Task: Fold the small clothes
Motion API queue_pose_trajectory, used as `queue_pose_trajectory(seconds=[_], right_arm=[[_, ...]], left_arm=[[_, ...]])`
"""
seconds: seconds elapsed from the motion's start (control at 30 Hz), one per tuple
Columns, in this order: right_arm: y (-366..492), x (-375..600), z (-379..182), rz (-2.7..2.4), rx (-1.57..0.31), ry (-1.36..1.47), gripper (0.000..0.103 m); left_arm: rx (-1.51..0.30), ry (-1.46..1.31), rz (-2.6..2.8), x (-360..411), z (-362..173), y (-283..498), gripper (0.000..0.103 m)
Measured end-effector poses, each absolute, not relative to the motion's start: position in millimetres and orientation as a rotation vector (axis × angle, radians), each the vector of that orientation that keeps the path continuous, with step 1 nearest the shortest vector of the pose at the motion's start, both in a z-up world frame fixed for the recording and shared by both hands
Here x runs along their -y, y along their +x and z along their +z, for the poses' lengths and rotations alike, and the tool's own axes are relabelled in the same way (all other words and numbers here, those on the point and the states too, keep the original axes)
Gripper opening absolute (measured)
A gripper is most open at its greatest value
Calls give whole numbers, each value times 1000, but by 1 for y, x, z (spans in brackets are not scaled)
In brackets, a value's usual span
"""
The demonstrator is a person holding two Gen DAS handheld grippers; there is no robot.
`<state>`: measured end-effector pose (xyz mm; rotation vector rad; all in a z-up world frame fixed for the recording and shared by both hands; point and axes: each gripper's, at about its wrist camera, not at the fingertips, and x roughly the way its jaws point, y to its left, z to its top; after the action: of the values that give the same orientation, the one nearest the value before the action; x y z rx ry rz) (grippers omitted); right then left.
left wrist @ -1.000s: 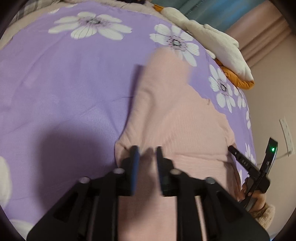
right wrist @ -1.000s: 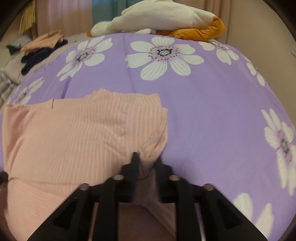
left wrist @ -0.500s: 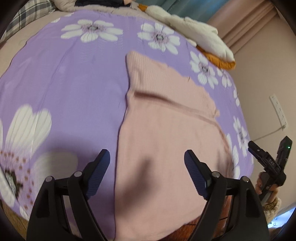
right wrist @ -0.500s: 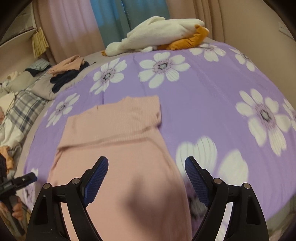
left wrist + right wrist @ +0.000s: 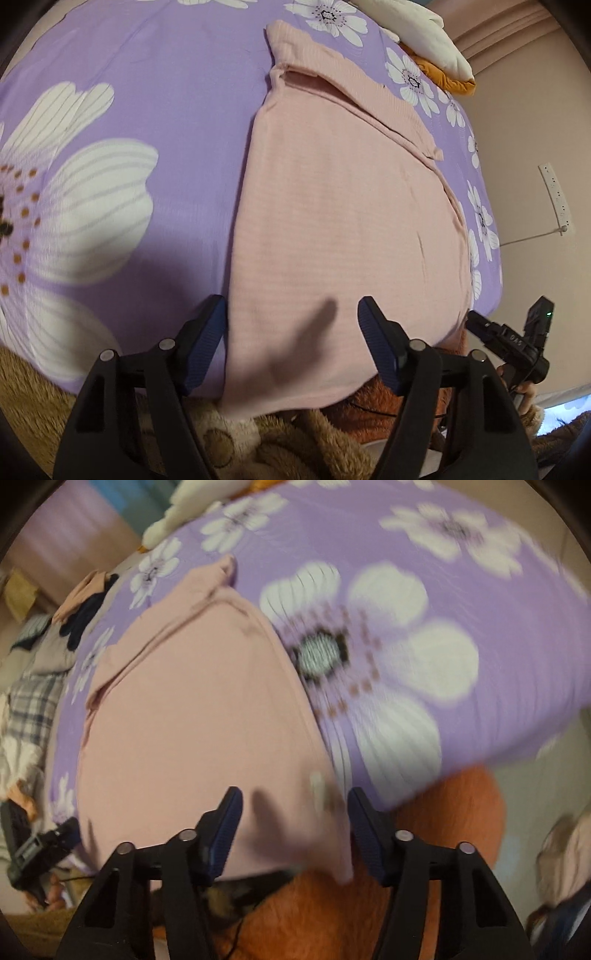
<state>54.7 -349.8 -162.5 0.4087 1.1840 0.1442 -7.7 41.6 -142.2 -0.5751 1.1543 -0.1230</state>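
Note:
A pink ribbed garment (image 5: 343,206) lies flat on the purple flowered bedspread (image 5: 147,110), its far end folded over and its near hem hanging over the bed's front edge. My left gripper (image 5: 291,332) is open and empty, over the hem's left corner. In the right wrist view the same garment (image 5: 199,716) fills the middle, blurred by motion. My right gripper (image 5: 293,825) is open and empty over the hem's right corner. The right gripper also shows in the left wrist view (image 5: 517,343), and the left gripper in the right wrist view (image 5: 40,842).
A white and orange pile of clothes (image 5: 436,40) lies at the bed's far end. More clothes (image 5: 85,605) and a plaid blanket (image 5: 29,709) lie on the left in the right wrist view. Brown and orange plush fabric (image 5: 295,443) sits below the bed's front edge. A wall outlet strip (image 5: 556,199) is on the right.
Both grippers let go of the garment's far end a second ago and opened. They have drawn back to the near hem and dropped lower. The right wrist view is now tilted and blurred.

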Motion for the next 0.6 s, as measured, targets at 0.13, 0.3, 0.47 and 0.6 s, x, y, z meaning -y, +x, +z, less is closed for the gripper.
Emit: queue_pose_trajectory(seconds=[0.13, 0.3, 0.47, 0.6], right_arm=[[52, 347, -171, 147, -1221, 376, 45], [55, 343, -169, 169, -1226, 339, 16], [53, 332, -154, 240, -1189, 314, 6], [55, 330, -128, 320, -1108, 348, 5]], left_arm=[[-1146, -610, -122, -42, -146, -13, 72], [-1161, -553, -113, -35, -147, -12, 45], [-1143, -550, -68, -31, -147, -14, 8], [-1095, -532, -102, -25, -130, -13, 7]])
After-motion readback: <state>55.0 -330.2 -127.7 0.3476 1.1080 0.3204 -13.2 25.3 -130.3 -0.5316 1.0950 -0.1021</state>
